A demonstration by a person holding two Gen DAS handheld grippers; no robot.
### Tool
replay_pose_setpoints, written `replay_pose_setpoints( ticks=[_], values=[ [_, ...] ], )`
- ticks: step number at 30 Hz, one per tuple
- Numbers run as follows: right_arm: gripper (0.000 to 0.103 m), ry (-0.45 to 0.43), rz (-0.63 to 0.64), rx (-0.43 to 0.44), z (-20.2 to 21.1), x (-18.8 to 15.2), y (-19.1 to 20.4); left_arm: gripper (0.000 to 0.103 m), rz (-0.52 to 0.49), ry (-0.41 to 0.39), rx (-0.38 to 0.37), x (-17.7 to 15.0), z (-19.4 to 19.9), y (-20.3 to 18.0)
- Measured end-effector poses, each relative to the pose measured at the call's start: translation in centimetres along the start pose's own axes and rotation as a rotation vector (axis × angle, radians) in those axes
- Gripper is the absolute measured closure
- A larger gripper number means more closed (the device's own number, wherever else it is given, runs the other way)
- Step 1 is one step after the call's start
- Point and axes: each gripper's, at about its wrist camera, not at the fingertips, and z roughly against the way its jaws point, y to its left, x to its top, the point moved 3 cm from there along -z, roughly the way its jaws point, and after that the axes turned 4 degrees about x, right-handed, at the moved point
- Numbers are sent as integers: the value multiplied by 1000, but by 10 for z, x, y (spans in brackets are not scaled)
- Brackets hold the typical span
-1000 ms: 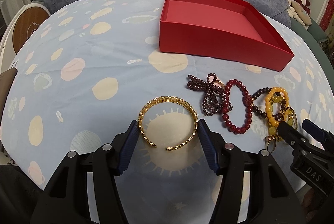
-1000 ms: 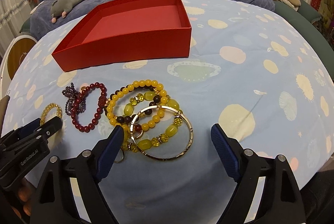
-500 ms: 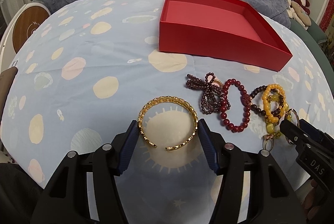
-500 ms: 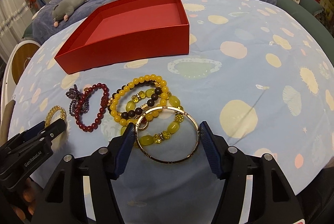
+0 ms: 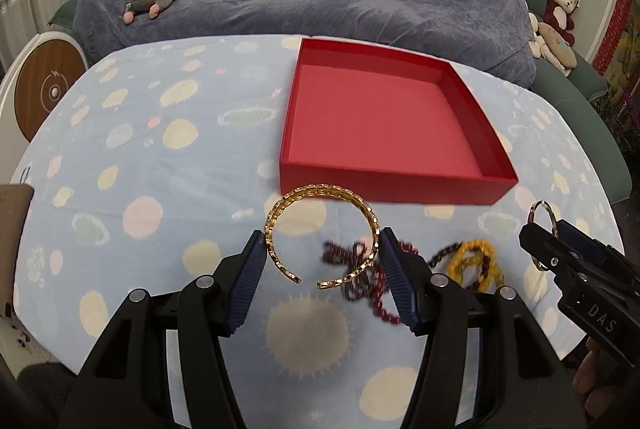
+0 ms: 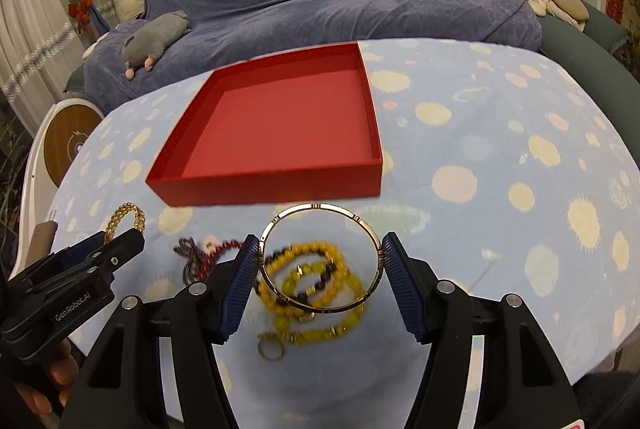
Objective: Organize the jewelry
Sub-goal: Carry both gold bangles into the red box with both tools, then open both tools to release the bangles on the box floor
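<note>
A: What differs from a second ago?

B: Both bangles lay on the surface (image 5: 168, 157) then; now each is lifted clear of it. The left hand-held gripper (image 5: 322, 261) is clenched on the open gold cuff bracelet (image 5: 320, 194), which hangs just in front of the red box (image 5: 384, 185). The right hand-held gripper (image 6: 320, 265) had its jaws wide; they have just closed, and its pads now press both sides of the thin gold bangle (image 6: 320, 207), held before the box's front wall.

A: And the pose?

B: Both point steeply down toward the box, side by side.

A: Anything only one view shows?

B: The right view shows the yellow bead bracelets (image 6: 316, 281) left lying nearer than the box, under the bangle, blurred. The left view shows the dark red bead bracelets (image 5: 360, 277) beneath the cuff, and fingertips of a hand (image 5: 592, 381) behind the right tool.
</note>
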Motion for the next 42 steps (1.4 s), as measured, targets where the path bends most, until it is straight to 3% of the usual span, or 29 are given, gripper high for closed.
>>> replay_pose_setpoints(
  ticks=[8, 16, 26, 30, 42],
  values=[
    [43, -23, 33, 35, -57, 105, 7, 48, -41, -42, -38, 106, -48, -14],
    [43, 54, 57, 27, -144, 156, 2, 48, -85, 9, -28, 157, -127, -27],
    [41, 97, 72, -9, -190, 162, -7, 44, -90, 39, -12, 168, -176, -34],
    [31, 74, 48, -24, -187, 163, -13, 34, -54, 25, -3, 168, -176, -29],
    [31, 61, 48, 4, -144, 131, -6, 33, -33, -12, -17, 147, -133, -21]
  ],
)
